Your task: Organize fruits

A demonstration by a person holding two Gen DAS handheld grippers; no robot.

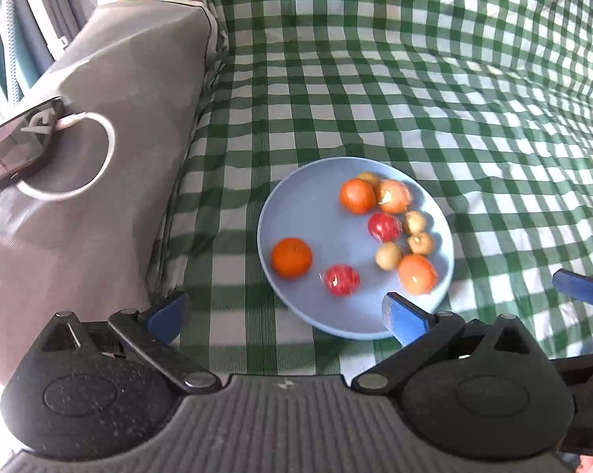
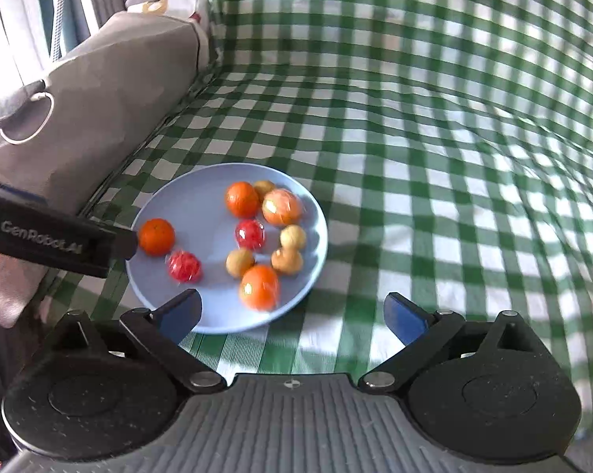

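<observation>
- The left gripper (image 1: 286,315) hangs spread wide with nothing between its blue pads, angled down over the near-left rim of the plate (image 1: 316,213).
- The right gripper (image 2: 292,317) is likewise released and empty, its left pad over the plate's near edge and its right pad over the green-checked cloth (image 2: 434,149).
- The pale blue plate rests on the cloth and holds all the fruit: an orange (image 1: 291,257) alone at the left, two red wrapped fruits (image 1: 342,280), three more orange ones, and several small tan fruits (image 1: 389,255) clustered on the right.
- Beyond, at the left, a grey cushion (image 1: 111,90) carries a dark phone (image 1: 16,142) with a looped white cable (image 1: 99,149).
</observation>
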